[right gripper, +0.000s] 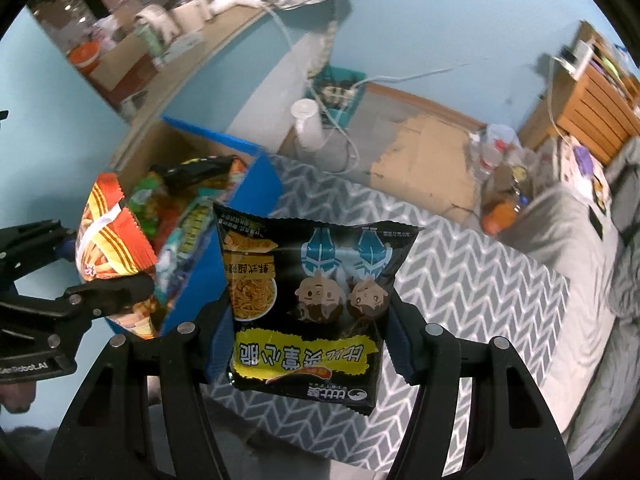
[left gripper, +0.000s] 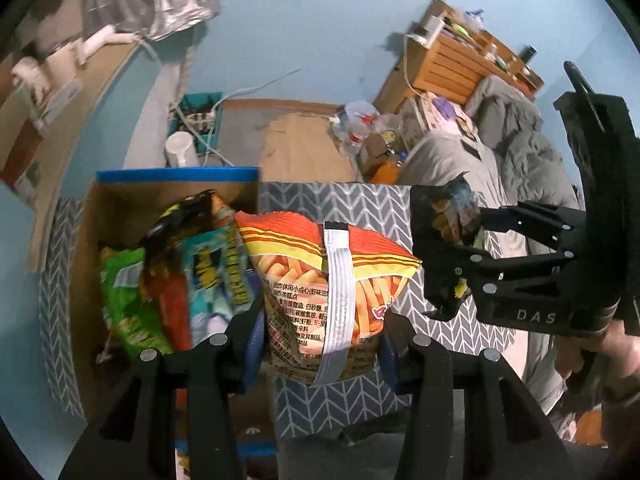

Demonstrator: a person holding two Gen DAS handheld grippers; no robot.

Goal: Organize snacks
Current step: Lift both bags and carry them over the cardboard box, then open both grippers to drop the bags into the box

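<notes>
1. Two snack bags aloft, one per hand, above a grey chevron-patterned cloth.
2. Left tongs clamped on an orange-and-yellow bag of stick snacks, pads pressing both side edges; bag upright, white seam strip facing the camera.
3. Right tongs clamped on a black noodle-snack bag, printing upside down, yellow band low.
4. Same black bag seen from the left wrist, up at right and beside the orange one, not touching it.
5. Cardboard box with blue-taped rim just left of the orange bag, holding a green packet, a teal packet and a dark-topped packet, packed close together.
6. Beyond the cloth: blue floor, flattened cardboard, grey bedding.
</notes>
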